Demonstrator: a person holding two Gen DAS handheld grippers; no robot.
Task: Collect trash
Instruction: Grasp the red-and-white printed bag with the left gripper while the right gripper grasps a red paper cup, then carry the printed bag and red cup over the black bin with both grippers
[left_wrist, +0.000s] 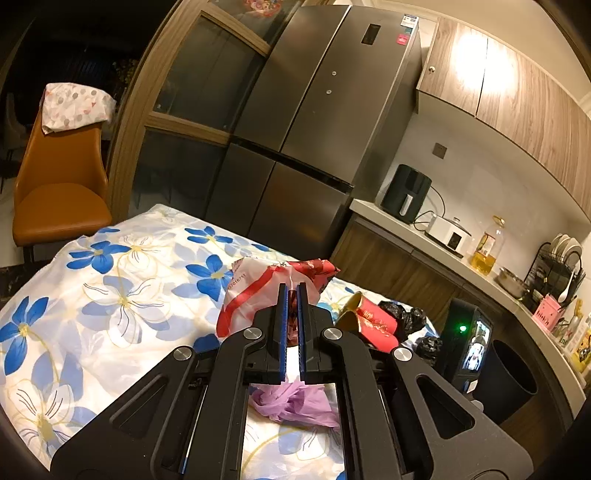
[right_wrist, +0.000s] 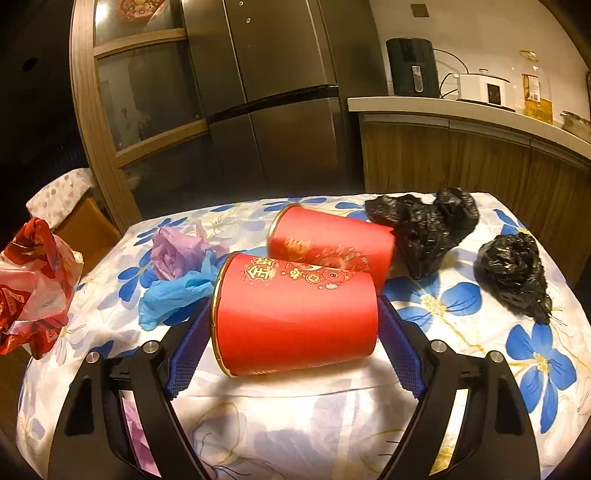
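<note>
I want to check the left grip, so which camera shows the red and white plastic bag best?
The left wrist view: the red and white plastic bag sits pinched in the left gripper. The right wrist view catches it only at its left edge.

front: 2 red cups (right_wrist: 295, 314) block | left: bare cloth (left_wrist: 92, 314) open | right: black bin (left_wrist: 513, 376), seemingly reachable
</note>
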